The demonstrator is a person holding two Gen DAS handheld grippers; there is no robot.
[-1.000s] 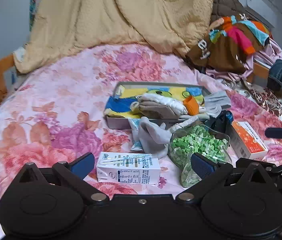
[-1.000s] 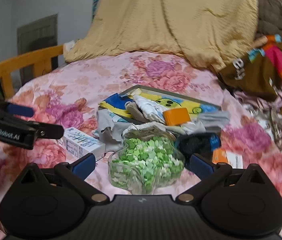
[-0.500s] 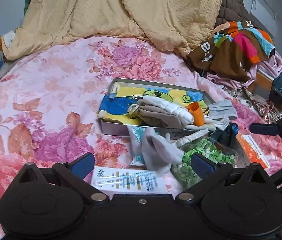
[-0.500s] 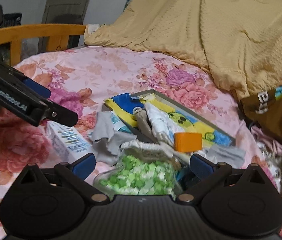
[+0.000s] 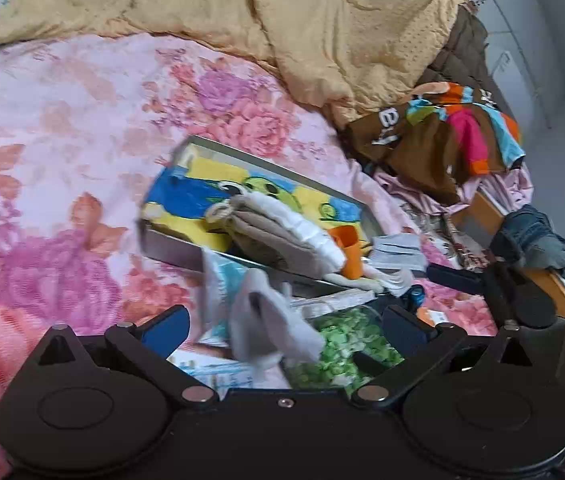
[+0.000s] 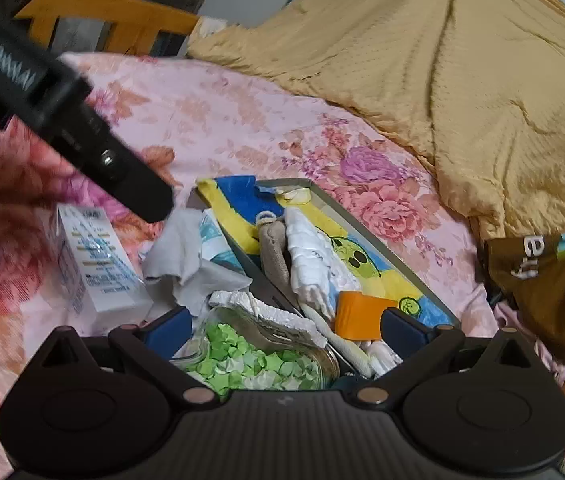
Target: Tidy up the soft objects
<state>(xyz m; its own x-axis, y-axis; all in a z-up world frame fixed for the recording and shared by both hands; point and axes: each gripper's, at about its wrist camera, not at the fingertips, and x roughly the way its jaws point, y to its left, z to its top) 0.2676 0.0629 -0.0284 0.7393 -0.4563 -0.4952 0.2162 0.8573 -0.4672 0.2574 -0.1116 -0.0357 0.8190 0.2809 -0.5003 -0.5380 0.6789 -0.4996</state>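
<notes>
A grey metal tray (image 5: 170,248) (image 6: 382,232) lies on the floral bed, holding a blue-and-yellow cartoon cloth (image 5: 186,196) (image 6: 242,204), folded beige and white cloths (image 5: 282,228) (image 6: 310,264) and an orange cup (image 5: 348,250) (image 6: 358,316). A grey sock (image 5: 270,320) (image 6: 186,256) lies over the tray's near edge. My left gripper (image 5: 286,326) is open just above the sock. My right gripper (image 6: 286,326) is open and empty over a glass bowl of green paper stars (image 6: 258,364) (image 5: 342,344).
A white carton (image 6: 90,264) lies left of the sock. A tan quilt (image 5: 242,20) is heaped at the back. A brown and multicoloured garment (image 5: 442,136) and jeans (image 5: 534,240) lie at the right. A wooden bed rail (image 6: 114,12) stands far left.
Both grippers have moved forward and lower toward the tray and the pile. The sock and the bowl now sit right between the fingers. Both stay open.
</notes>
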